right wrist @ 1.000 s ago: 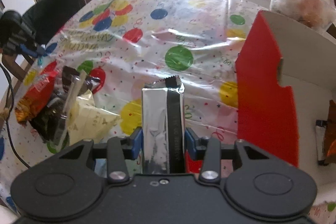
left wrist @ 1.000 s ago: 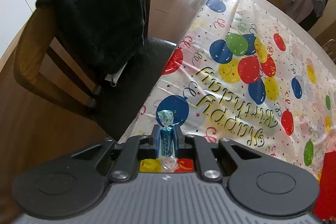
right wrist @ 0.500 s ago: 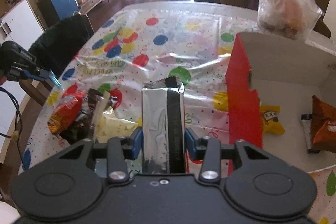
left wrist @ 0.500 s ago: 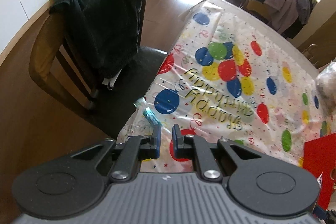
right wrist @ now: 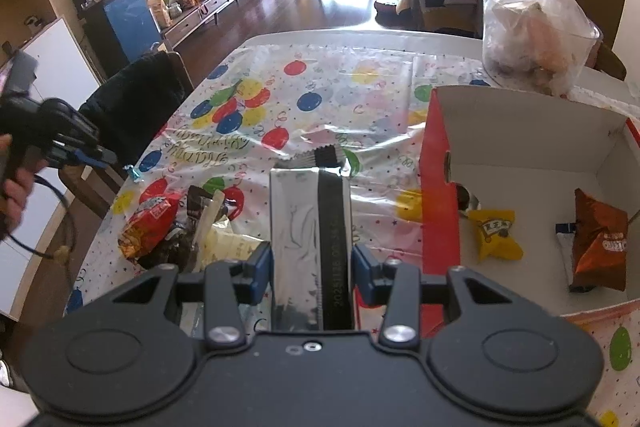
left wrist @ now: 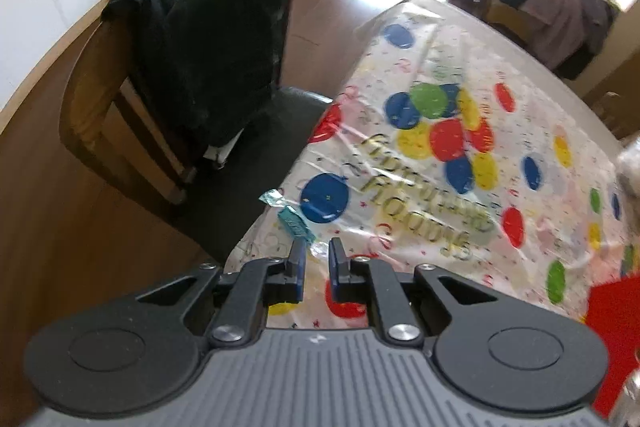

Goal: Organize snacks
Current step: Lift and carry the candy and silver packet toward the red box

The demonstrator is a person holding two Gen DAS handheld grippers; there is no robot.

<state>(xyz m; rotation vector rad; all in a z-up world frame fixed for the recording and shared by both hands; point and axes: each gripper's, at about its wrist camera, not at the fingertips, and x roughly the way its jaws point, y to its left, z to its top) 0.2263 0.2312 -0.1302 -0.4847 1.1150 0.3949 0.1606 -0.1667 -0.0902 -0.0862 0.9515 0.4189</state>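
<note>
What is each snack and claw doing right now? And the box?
Left claw: shut, holding nothing.
Right claw: shut on the silver packet, lifted above the table.
Blue candy: lying near the table's edge.
Red box: open, yellow packet and orange packet inside.
Snack pile: lying loose on the tablecloth.

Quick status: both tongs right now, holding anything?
Left tongs: closed, holding nothing; teal candy lies on the table.
Right tongs: holding silver snack packet.
</note>
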